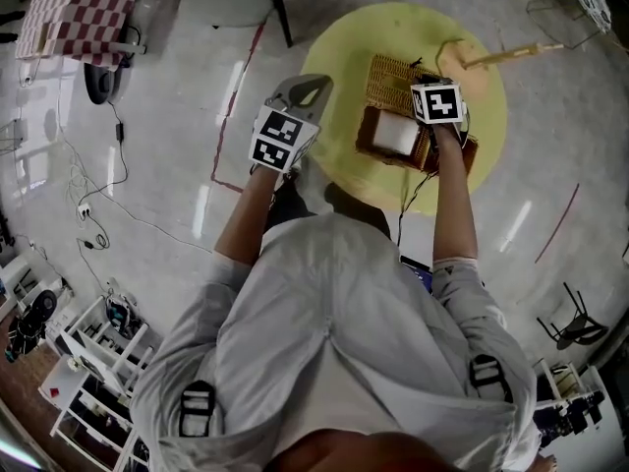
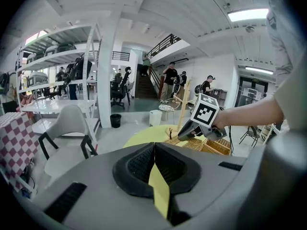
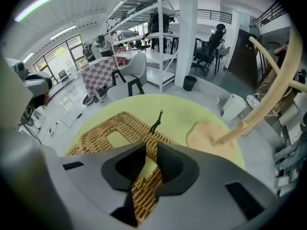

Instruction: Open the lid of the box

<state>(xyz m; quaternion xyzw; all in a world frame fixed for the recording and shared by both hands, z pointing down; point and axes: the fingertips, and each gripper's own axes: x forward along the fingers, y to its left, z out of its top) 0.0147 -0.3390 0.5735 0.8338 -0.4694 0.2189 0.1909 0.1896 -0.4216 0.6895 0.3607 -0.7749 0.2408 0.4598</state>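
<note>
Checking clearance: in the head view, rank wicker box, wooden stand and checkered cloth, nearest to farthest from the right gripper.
1. wicker box, under the right gripper.
2. wooden stand, just right, on the table.
3. checkered cloth, far upper left.

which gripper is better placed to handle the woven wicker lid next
Right: the right gripper hangs over the woven wicker lid, jaws apart; the left gripper is shut beside the round yellow table.
</note>
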